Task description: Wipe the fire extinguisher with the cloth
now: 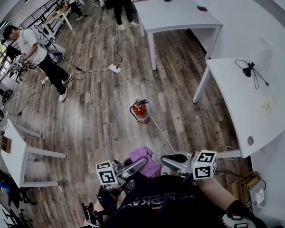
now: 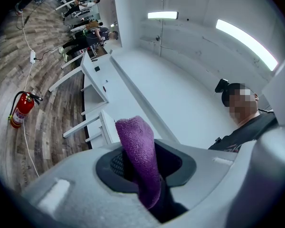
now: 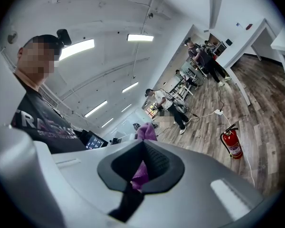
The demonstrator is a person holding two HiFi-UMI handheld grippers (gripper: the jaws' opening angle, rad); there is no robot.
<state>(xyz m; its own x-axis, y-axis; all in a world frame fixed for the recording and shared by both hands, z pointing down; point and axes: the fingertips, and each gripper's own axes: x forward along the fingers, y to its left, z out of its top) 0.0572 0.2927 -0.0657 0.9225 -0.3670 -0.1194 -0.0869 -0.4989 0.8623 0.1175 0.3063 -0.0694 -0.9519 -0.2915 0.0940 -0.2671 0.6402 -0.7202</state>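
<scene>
The red fire extinguisher (image 1: 140,111) stands upright on the wooden floor, well ahead of both grippers; it also shows small at the left (image 2: 22,109) and at the right (image 3: 232,144). The purple cloth (image 1: 145,158) hangs close to my body. My left gripper (image 1: 140,164) is shut on the cloth (image 2: 138,156), which sticks up between its jaws. My right gripper (image 1: 164,160) faces it from the right with its jaws shut (image 3: 142,167). Purple cloth (image 3: 146,132) shows just past its tips; I cannot tell whether it touches them.
A white cable (image 1: 157,127) runs on the floor past the extinguisher to a power strip (image 1: 114,68). White tables stand at the back (image 1: 180,15), at the right (image 1: 242,99) and at the left (image 1: 14,151). A person (image 1: 35,51) stands far left, others at the back.
</scene>
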